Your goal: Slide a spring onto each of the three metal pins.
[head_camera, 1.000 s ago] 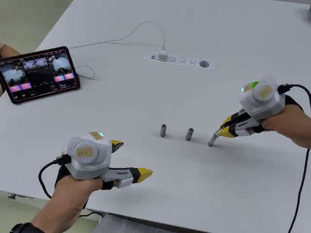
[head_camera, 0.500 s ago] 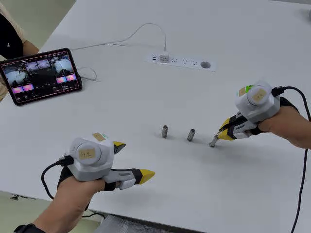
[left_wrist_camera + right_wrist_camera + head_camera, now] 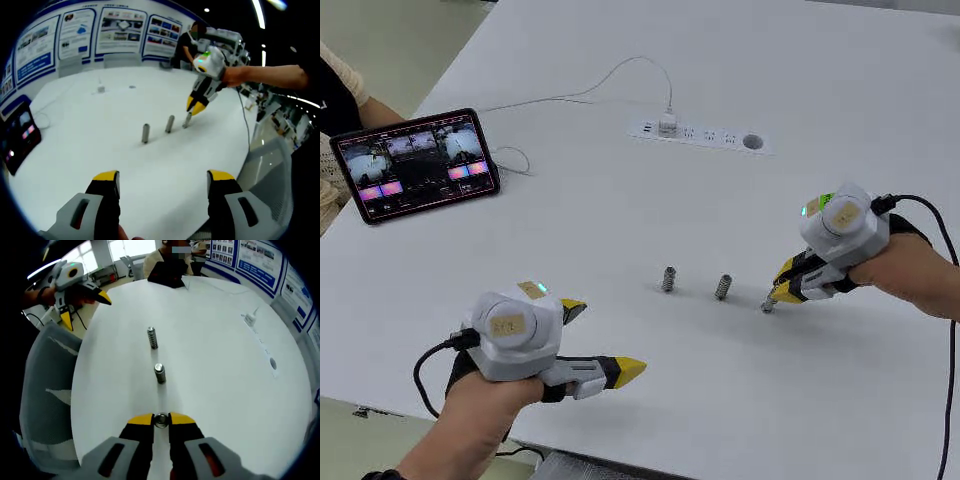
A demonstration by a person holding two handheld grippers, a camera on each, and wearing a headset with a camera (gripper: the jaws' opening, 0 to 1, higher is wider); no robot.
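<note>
The middle metal pin point(image 3: 723, 287), a short steel post with a grey coil spring round it, stands upright on the white table point(image 3: 620, 220). Just beside it, on the side towards the black tablet point(image 3: 420, 165), stands a second spring-wrapped metal pin point(image 3: 668, 279), also upright. On the middle pin's other side, equally near, is the third metal pin point(image 3: 768, 303). The yellow-tipped right gripper point(image 3: 780, 291) comes down onto it from above, its jaws drawn narrow and pinching the pin's top. In the right gripper view the round metal head sits gripped between the two tips. Whether a spring is on this third pin I cannot tell.

The yellow-tipped left gripper point(image 3: 602, 340) is well apart from the middle pin, towards the table's near edge. It hovers with its jaws spread wide and nothing between them. A white power strip point(image 3: 700, 135) lies beyond the middle pin, well apart from it, with a white cable running off it.
</note>
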